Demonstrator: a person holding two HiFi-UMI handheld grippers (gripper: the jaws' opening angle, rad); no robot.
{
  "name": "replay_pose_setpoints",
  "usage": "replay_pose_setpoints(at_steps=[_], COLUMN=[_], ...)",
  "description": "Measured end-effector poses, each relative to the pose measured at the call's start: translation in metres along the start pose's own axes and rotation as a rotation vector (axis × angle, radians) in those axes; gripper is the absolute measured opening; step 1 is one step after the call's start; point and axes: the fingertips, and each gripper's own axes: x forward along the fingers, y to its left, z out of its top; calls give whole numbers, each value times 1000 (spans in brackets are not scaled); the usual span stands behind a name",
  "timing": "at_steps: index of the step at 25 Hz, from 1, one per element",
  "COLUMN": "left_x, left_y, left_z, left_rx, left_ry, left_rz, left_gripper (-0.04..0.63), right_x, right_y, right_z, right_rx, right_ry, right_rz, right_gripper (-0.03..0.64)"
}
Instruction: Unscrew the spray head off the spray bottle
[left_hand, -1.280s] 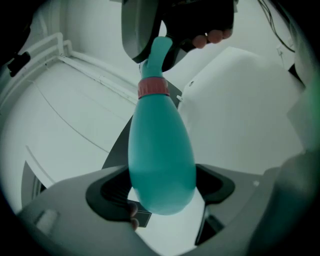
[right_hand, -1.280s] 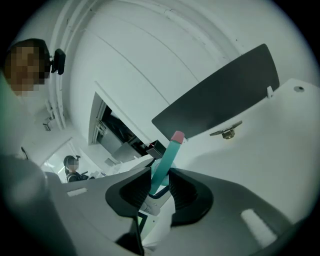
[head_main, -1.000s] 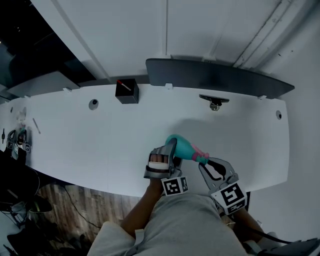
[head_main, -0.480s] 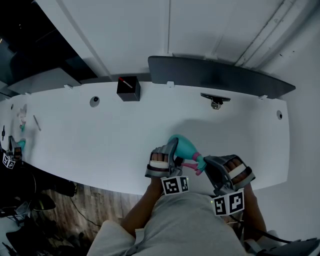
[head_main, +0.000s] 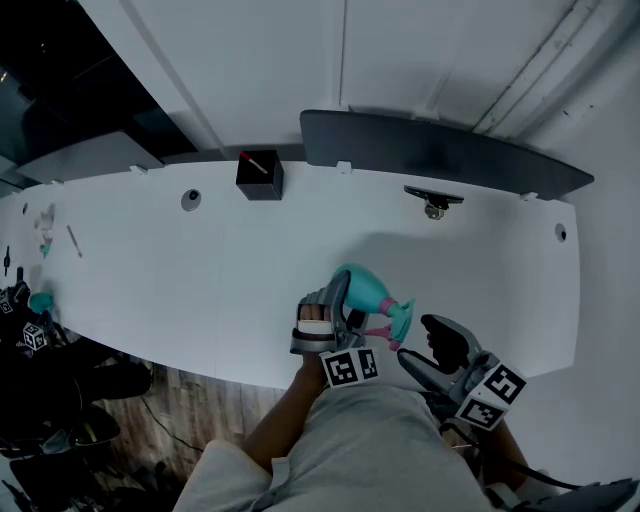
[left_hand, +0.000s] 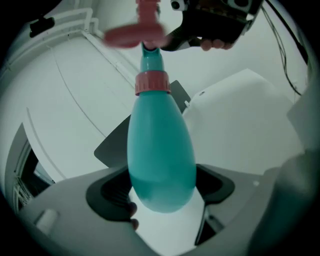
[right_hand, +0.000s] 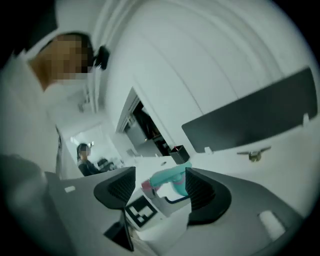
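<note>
Head view — my left tool (head_main: 340, 300) is clamped on the broad teal body of the spray bottle (head_main: 362, 288), which is tilted over the near edge of the white tabletop (head_main: 200, 270). Its spray head (head_main: 397, 318) points toward my right side. In the left gripper view, both pads press the bottle's rounded base and the pink collar (left_hand: 152, 82) faces away from the camera. My right tool (head_main: 425, 347) sits just beside the spray head, with a gap between them in the head view. Its jaws are opening — already wide — and the right gripper view shows no pad touching anything, with the bottle and left tool framed farther off between them.
</note>
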Motion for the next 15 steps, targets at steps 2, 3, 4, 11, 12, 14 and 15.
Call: replay_pose_setpoints(at_steps=[2, 3, 4, 11, 12, 14, 15], left_x=[0, 0, 0, -2, -2, -3, -3], left_y=[0, -1, -2, -8, -9, -12, -13], left_z=[-1, -1, 0, 8, 7, 5, 4], left_rx=[9, 13, 21, 65, 71, 76, 74], left_ry=[6, 8, 7, -7, -3, -1, -3], left_rz=[4, 5, 6, -6, -11, -21, -27], left_gripper=[388, 388, 388, 389, 389, 388, 388], right_x=[0, 2, 5, 18, 18, 18, 19], right_y=[-7, -13, -18, -32, -32, -27, -24], right_z=[2, -1, -6, -23, -25, -28, -30], right_rx=[200, 251, 267, -131, -253, -534, -696], right_ry=[-47, -46, -32, 158, 205, 300, 347], right_rz=[0, -22, -49, -209, -227, -238, -237], right_gripper=[332, 336, 354, 144, 84, 79, 78])
